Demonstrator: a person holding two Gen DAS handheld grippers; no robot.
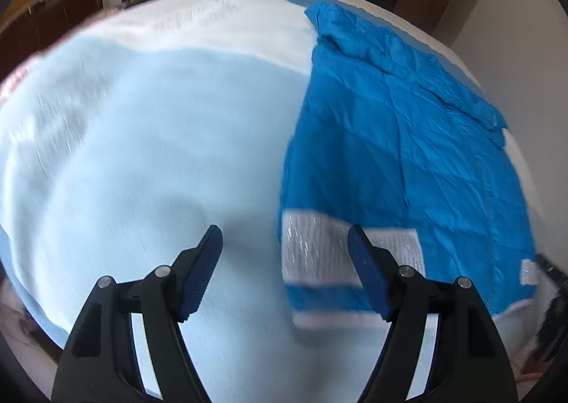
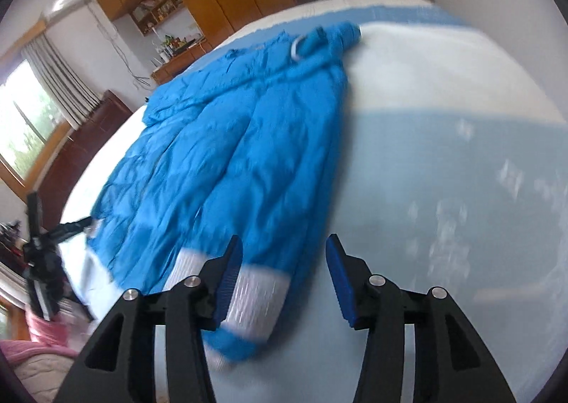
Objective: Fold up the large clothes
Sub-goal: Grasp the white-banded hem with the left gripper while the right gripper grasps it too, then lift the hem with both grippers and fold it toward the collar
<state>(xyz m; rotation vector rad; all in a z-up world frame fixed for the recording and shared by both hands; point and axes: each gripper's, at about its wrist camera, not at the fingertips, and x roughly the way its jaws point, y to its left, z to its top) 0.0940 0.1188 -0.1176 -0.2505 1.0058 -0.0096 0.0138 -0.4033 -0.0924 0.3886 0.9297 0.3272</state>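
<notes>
A quilted, shiny blue jacket (image 1: pixel 401 140) with white ribbed cuffs lies flat on the bed (image 1: pixel 149 140), over a fuzzy pale-blue blanket. Left gripper (image 1: pixel 284 261) and right gripper (image 2: pixel 282 277) hover above, jaws apart, holding nothing.

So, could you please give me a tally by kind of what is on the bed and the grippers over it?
Blue jacket: 1
Light blue and white bed cover: 1
Grippers, both open and holding nothing: 2, the left gripper and the right gripper
Total: 4
</notes>
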